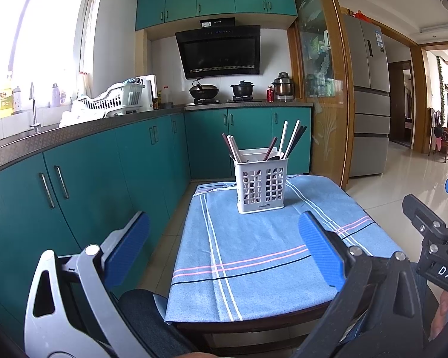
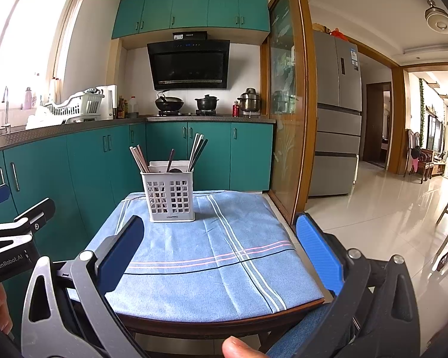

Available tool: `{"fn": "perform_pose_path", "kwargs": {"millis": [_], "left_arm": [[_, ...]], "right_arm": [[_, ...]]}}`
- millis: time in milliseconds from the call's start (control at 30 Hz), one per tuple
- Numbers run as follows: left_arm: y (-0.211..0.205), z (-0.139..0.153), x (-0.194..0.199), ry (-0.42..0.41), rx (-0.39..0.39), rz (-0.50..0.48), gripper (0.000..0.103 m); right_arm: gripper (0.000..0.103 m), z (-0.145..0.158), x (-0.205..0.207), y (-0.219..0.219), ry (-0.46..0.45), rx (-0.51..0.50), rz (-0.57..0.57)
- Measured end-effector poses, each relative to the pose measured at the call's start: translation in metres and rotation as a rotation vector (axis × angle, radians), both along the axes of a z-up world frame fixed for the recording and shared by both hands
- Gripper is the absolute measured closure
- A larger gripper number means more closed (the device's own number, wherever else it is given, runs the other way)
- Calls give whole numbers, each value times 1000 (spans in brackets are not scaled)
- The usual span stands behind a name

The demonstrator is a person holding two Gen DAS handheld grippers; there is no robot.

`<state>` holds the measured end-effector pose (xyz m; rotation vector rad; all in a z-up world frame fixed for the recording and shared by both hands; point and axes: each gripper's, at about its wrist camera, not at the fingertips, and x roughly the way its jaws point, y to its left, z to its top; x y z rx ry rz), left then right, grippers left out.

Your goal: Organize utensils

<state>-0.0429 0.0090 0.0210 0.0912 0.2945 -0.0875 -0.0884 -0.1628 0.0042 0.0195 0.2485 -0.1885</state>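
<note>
1. The left gripper (image 1: 224, 249) hangs over the near edge of the table with its blue pads (image 1: 321, 250) spread wide apart and nothing between them.
2. The right gripper (image 2: 221, 253) sits just beside it at the same near edge – fingers likewise parted wide, with only cloth seen between them. In the left wrist view its black frame shows at the right border.
3. Under both lies a blue cloth (image 1: 254, 238) with white, pink and dark stripes, covering a small dark wooden table (image 2: 224, 325); the cloth is bare on its near half.
4. On the far half of the cloth stands a white utensil holder (image 1: 261, 182), upright, with a lattice front. Chopsticks (image 1: 289, 141) lean out of it – one cluster to its left corner, another to its right, a single dark one near the middle. It is well apart from both grippers.
5. Behind the table run teal cabinets (image 2: 209, 155) under a dark counter.
6. On that counter are a white dish rack (image 2: 74, 106), a wok (image 2: 169, 103) and a black pot (image 2: 206, 103), below a black range hood (image 2: 189, 64).
7. To the right, past a wooden door frame, stands a steel fridge (image 2: 337, 113).
</note>
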Motion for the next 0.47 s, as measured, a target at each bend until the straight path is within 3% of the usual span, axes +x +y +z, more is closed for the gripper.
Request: {"fn": "perform_pose_path", "kwargs": {"millis": [467], "left_arm": [[-3, -2, 3, 17, -1, -16, 4]], "right_arm": [[3, 2, 1, -1, 9, -1, 5]]}}
